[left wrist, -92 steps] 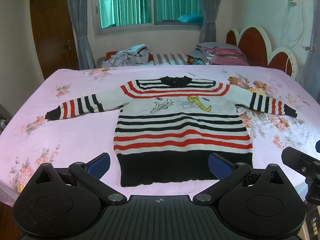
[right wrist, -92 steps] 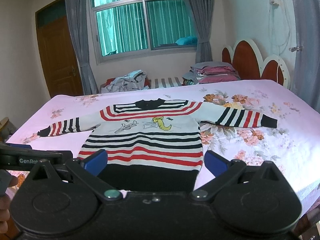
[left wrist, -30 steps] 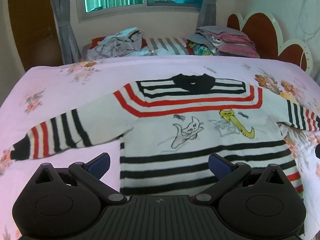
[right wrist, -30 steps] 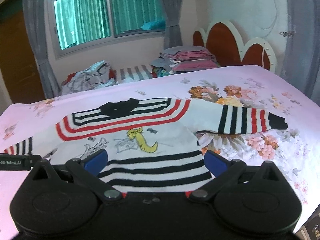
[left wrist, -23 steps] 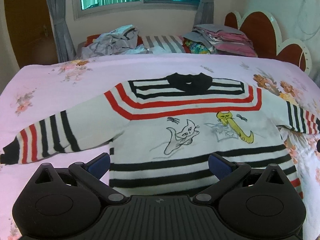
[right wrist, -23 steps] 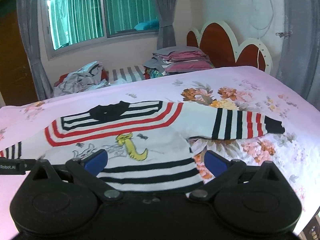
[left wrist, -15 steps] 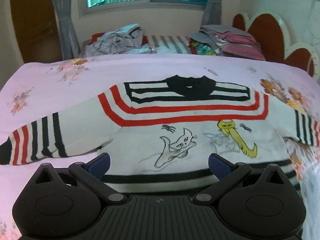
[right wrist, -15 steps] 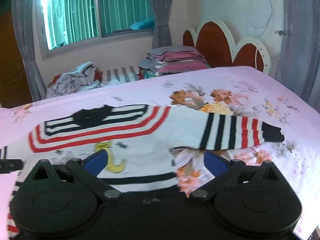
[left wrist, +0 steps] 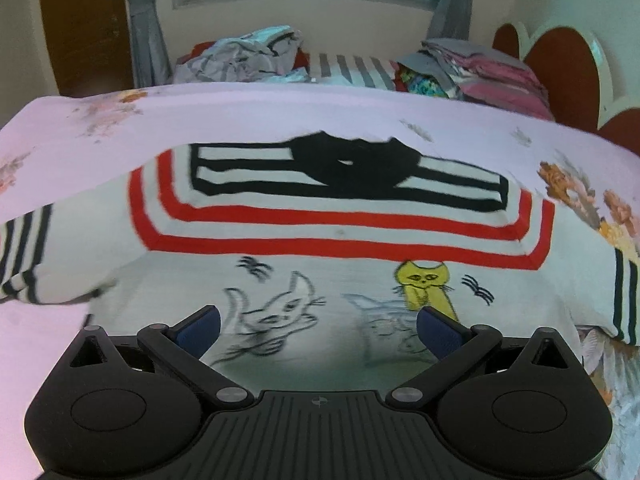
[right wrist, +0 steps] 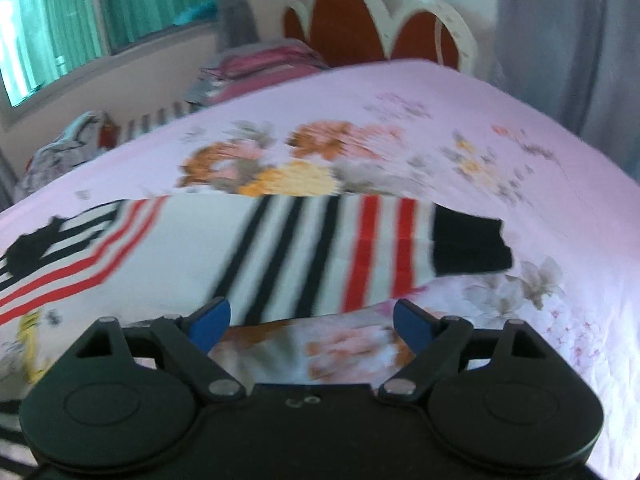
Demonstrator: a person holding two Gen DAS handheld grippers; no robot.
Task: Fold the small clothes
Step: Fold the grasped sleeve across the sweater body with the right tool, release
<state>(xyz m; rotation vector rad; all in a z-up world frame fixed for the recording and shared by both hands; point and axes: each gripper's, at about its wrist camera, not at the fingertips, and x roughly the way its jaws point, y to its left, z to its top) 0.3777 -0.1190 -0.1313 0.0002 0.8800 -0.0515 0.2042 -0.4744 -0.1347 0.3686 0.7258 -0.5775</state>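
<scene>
A small white sweater (left wrist: 320, 248) with red and black stripes, a black collar and cat drawings lies flat, front up, on the pink floral bed sheet (left wrist: 80, 128). My left gripper (left wrist: 318, 326) is open and empty, low over the chest by the cat drawings. In the right wrist view the sweater's right sleeve (right wrist: 320, 248) stretches across the sheet and ends in a black cuff (right wrist: 470, 244). My right gripper (right wrist: 312, 322) is open and empty, just in front of the sleeve's near edge. That view is blurred.
A heap of loose clothes (left wrist: 244, 56) and a stack of folded clothes (left wrist: 480, 68) lie at the far side of the bed. A red and white headboard (right wrist: 376, 32) stands at the right. A window and grey curtains are behind.
Both grippers have moved forward and lower over the sweater. The left one now hangs over the cat drawings; the right one has swung right to the right sleeve. Both stay open.
</scene>
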